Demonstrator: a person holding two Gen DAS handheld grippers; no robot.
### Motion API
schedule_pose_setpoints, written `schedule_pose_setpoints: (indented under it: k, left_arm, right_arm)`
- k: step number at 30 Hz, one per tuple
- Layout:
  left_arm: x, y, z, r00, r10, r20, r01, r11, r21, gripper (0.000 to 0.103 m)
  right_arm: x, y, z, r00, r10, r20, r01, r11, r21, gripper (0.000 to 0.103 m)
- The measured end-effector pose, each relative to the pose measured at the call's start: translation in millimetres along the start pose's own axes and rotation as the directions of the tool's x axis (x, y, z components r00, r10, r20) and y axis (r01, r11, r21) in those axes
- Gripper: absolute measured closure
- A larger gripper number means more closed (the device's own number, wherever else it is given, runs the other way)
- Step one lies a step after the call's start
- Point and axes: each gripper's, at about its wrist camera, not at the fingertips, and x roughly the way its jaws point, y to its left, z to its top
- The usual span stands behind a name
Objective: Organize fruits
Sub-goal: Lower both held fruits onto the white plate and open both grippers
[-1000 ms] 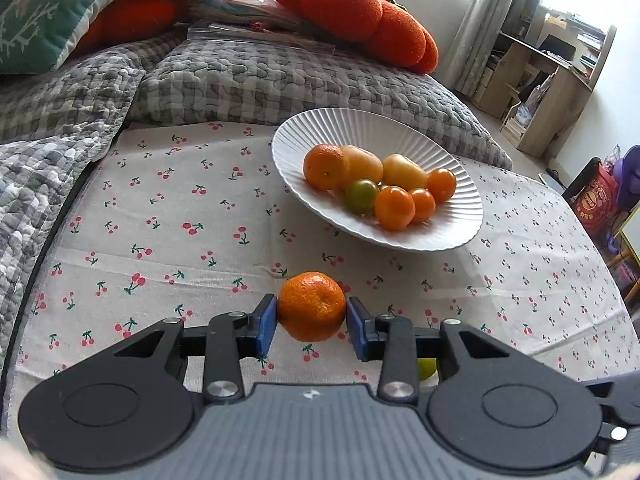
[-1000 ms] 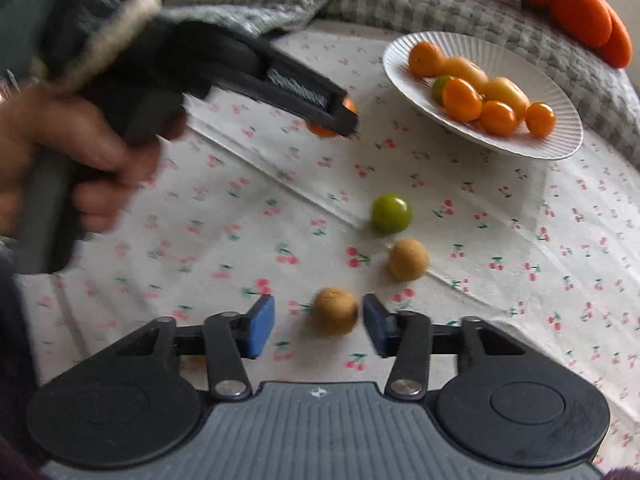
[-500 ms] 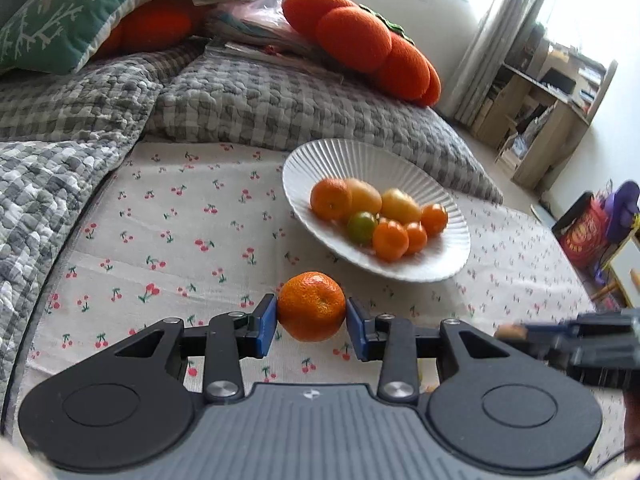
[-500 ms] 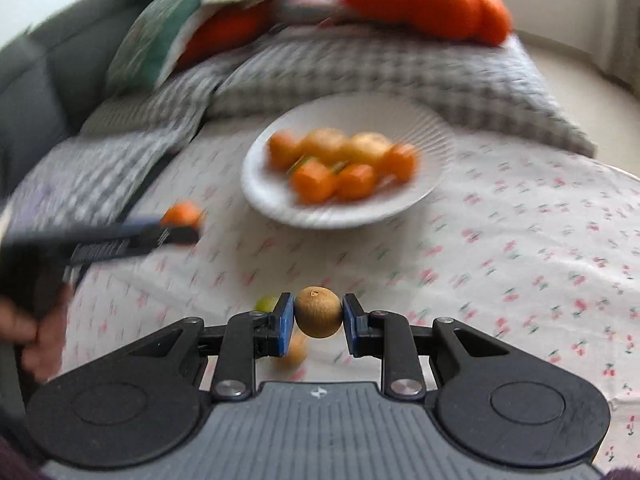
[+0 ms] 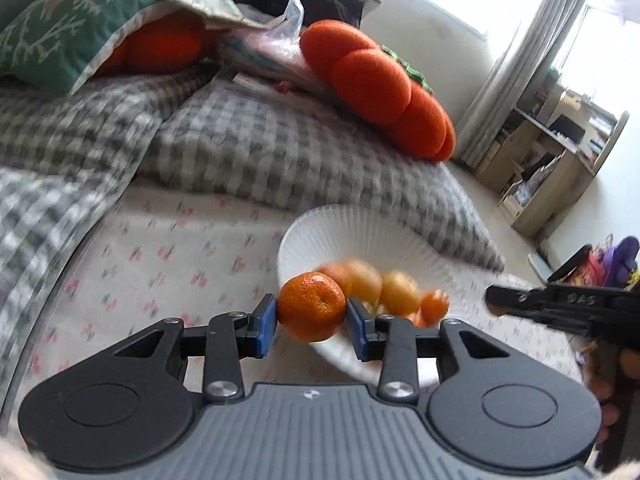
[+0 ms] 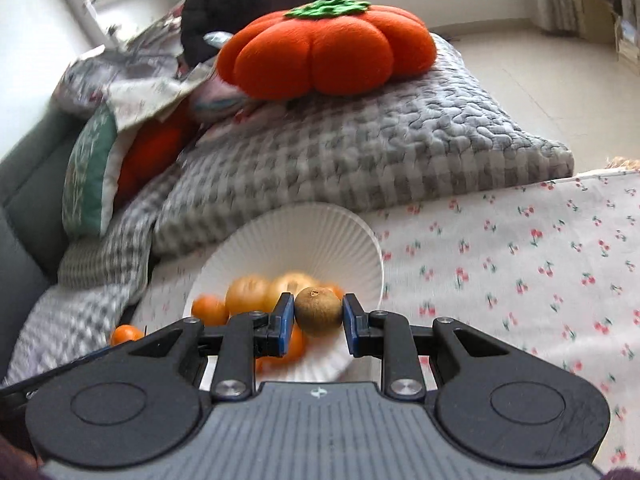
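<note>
Left wrist: tangerine (image 5: 311, 306) clamped in left gripper (image 5: 311, 322) | over plate (image 5: 352, 228)

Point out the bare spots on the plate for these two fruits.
In the white plate, the ribbed far side toward the grey quilt is bare; the near half is crowded with orange and yellow fruit.

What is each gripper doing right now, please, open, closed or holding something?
Left gripper: closed on the mandarin.
Right gripper: closed on the small brown fruit.
</note>
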Motion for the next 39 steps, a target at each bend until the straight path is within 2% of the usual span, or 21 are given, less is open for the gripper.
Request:
schedule_pose_setpoints:
  k: [4, 10, 21, 28, 32, 39]
  left_arm:
    - [24, -11, 21, 1.000, 0.007, 0.014, -0.007, 1.000, 0.008, 0.070]
    - [69, -19, 35, 0.999, -0.043, 0.003, 0.043, 0.997, -0.063, 0.070]
    - [133, -36, 40, 0.998, -0.035, -0.060, 0.031, 0.997, -0.066, 0.070]
    - [137, -31, 29, 0.994, -0.065, -0.083, 0.060, 0.996, -0.065, 0.069]
    - [136, -31, 29, 0.991, -0.089, -0.097, 0.084, 0.995, -0.055, 0.064]
    - [102, -22, 35, 0.994, -0.101, -0.043, 0.097, 0.992, -0.082, 0.061]
  right_arm:
    - [13, -10, 10, 1.000, 0.012, 0.003, -0.013, 0.999, 0.044, 0.080]
    - [29, -11, 19, 0.999, 0.036, 0.021, -0.037, 0.998, 0.048, 0.080]
    - [65, -8, 18, 0.997, 0.073, 0.026, -0.073, 0.997, 0.015, 0.080]
    - [76, -2, 10, 0.998, 0.065, 0.006, -0.065, 0.998, 0.006, 0.080]
    - [76, -4, 9, 0.997, 0.072, 0.016, -0.073, 0.997, 0.016, 0.079]
    - [65, 0, 11, 0.996, 0.069, 0.050, -0.071, 0.997, 0.035, 0.074]
